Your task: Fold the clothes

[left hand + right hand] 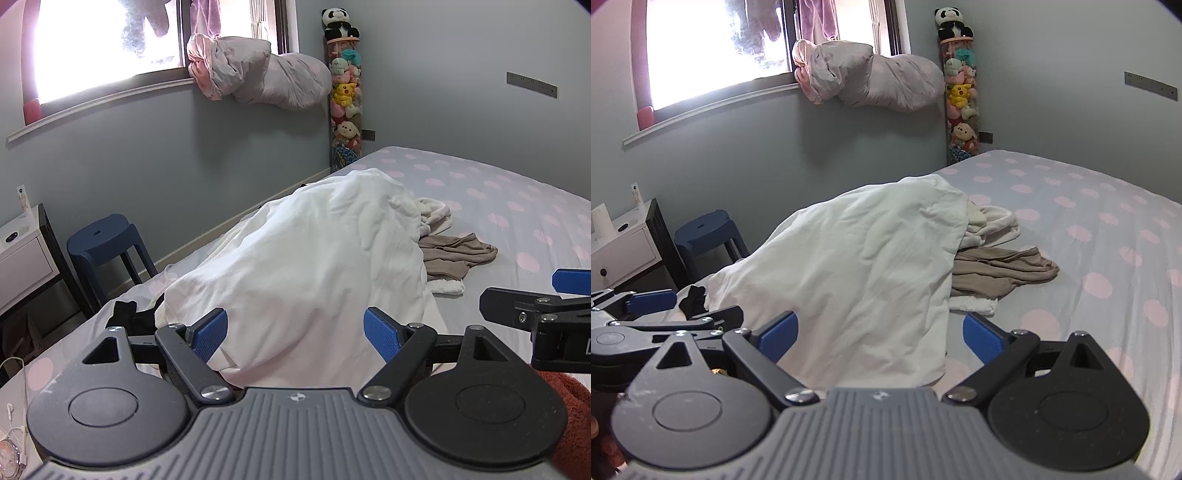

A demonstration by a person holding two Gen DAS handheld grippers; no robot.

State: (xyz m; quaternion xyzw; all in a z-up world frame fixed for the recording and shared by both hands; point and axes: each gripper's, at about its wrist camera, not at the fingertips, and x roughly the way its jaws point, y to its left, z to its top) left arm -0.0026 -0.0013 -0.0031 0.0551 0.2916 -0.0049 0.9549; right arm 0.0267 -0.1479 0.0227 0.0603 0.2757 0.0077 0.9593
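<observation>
A large white garment (295, 266) lies in a heap on the bed, also in the right wrist view (857, 266). A beige garment (454, 254) (997, 273) and a white fleecy piece (432, 210) (993, 225) lie partly under its right side. A black piece (129, 314) (694, 299) lies at its left. My left gripper (295, 332) is open just in front of the white heap's near edge. My right gripper (881, 332) is open at the heap's near right edge. Neither holds cloth. The right gripper also shows in the left wrist view (535, 306), and the left gripper in the right wrist view (653, 314).
The bed (498, 192) has a grey sheet with pink dots. A dark blue stool (103, 247) and a white bedside cabinet (22, 254) stand to the left by the wall. A rolled duvet (266, 74) rests on the window sill. A tall tube of plush toys (345, 103) stands in the corner.
</observation>
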